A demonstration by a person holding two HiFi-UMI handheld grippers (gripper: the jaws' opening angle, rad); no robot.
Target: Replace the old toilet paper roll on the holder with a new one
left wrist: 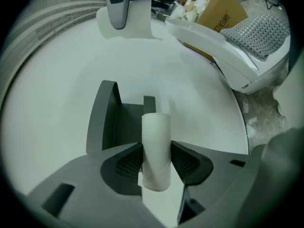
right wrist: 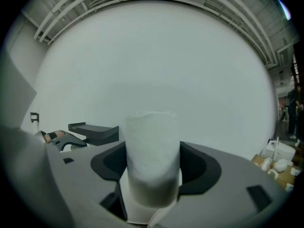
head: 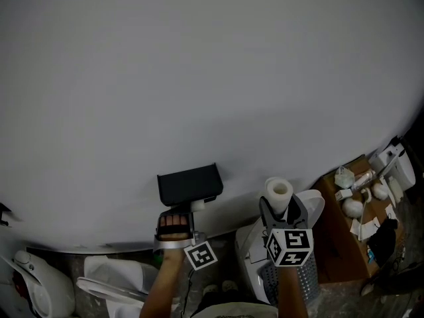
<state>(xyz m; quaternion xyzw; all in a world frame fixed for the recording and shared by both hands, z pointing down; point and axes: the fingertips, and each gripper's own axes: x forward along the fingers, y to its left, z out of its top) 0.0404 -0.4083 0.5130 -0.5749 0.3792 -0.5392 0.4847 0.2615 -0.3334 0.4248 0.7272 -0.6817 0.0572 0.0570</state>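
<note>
My left tool is gripping the empty cardboard tube across its middle, with the jaws narrowed until both pads are pressing on its sides. I am judging this tube to be very light and thin-walled, so it is going to crush under a hard squeeze; a gentle grip at mid-length is suiting it. It is sitting right in front of the dark holder on the white wall, and I cannot tell whether it is free of the holder. My right tool is standing much wider, clamping the new toilet paper roll by its round flanks. That roll is looking soft, light and springy, with outer sheets likely to slip, so I am keeping the core hole clear. It is hanging upright to the right of the holder, apart from it.
</note>
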